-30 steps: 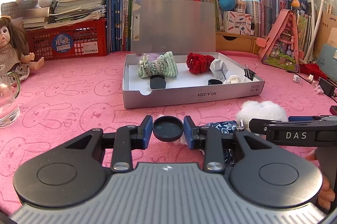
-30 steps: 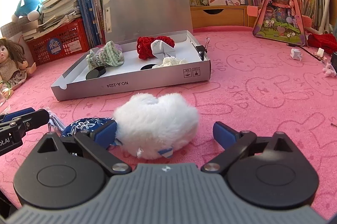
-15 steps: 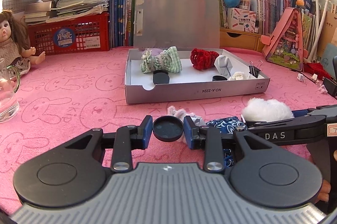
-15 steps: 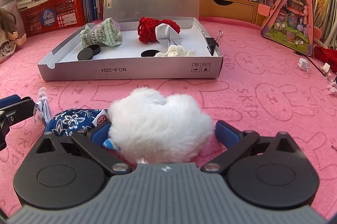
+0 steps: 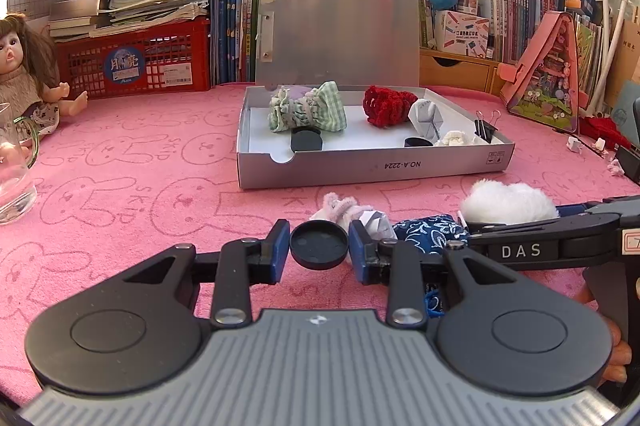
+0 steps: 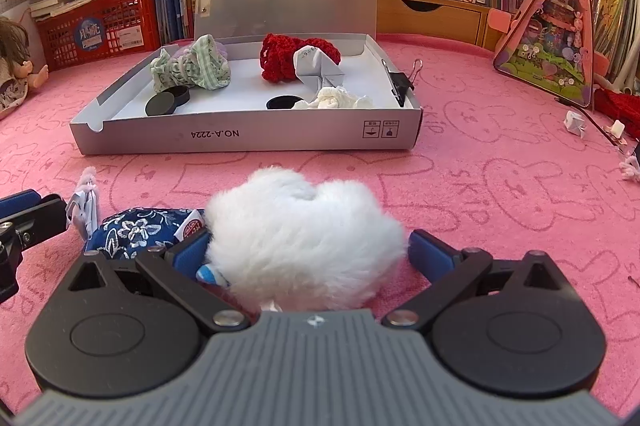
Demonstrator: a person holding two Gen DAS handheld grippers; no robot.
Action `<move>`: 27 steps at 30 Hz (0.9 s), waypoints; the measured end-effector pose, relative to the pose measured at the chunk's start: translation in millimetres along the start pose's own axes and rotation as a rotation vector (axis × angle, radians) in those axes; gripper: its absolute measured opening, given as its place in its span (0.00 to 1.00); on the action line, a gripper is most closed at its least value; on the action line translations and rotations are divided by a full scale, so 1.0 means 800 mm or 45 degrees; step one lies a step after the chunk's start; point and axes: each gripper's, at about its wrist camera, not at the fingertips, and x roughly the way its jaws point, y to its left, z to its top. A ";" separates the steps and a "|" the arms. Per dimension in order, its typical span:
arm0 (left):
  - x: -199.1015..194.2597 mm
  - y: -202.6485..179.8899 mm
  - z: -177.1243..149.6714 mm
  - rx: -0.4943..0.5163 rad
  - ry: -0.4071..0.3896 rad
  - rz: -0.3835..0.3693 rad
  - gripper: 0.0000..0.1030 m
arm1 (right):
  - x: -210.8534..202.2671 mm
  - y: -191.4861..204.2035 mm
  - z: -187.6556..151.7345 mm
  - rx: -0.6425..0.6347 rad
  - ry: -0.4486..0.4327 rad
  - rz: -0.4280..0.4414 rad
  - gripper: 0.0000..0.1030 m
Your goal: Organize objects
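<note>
My left gripper (image 5: 319,251) is shut on a black round lid (image 5: 319,244) and holds it above the pink cloth. My right gripper (image 6: 308,252) is open around a white fluffy pompom (image 6: 302,238), its blue pads at either side; the pompom also shows in the left wrist view (image 5: 506,202). A blue floral pouch (image 6: 138,232) lies left of the pompom. The open grey box (image 5: 376,168) ahead holds a green checked cloth (image 5: 308,108), red knit piece (image 5: 386,104), grey folded paper (image 5: 426,116), black lids and a binder clip (image 5: 484,130).
A small pink-white scrap and folded paper (image 5: 360,214) lie in front of the box. A glass jug (image 5: 14,178) and a doll (image 5: 24,74) are at the left. A red crate (image 5: 134,64), books and a pink triangular case (image 5: 550,82) line the back.
The left gripper has risen a little with the lid. The right gripper has moved forward so the pompom sits deeper between its open fingers, and swung to face the box.
</note>
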 end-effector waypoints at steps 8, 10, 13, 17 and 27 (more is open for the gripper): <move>0.001 -0.003 0.001 0.001 -0.004 -0.003 0.36 | -0.009 0.005 0.000 0.000 -0.023 0.018 0.83; 0.001 -0.003 0.003 -0.003 -0.005 -0.005 0.36 | -0.012 0.008 0.000 -0.018 -0.032 0.010 0.80; 0.001 -0.004 0.006 -0.006 -0.008 -0.012 0.36 | -0.016 0.008 -0.001 -0.013 -0.055 0.025 0.80; -0.001 -0.004 0.011 -0.004 -0.021 -0.021 0.36 | -0.024 0.007 0.003 -0.025 -0.092 0.036 0.80; 0.011 -0.003 0.033 -0.023 -0.020 -0.034 0.36 | -0.029 -0.003 0.030 0.015 -0.128 0.069 0.80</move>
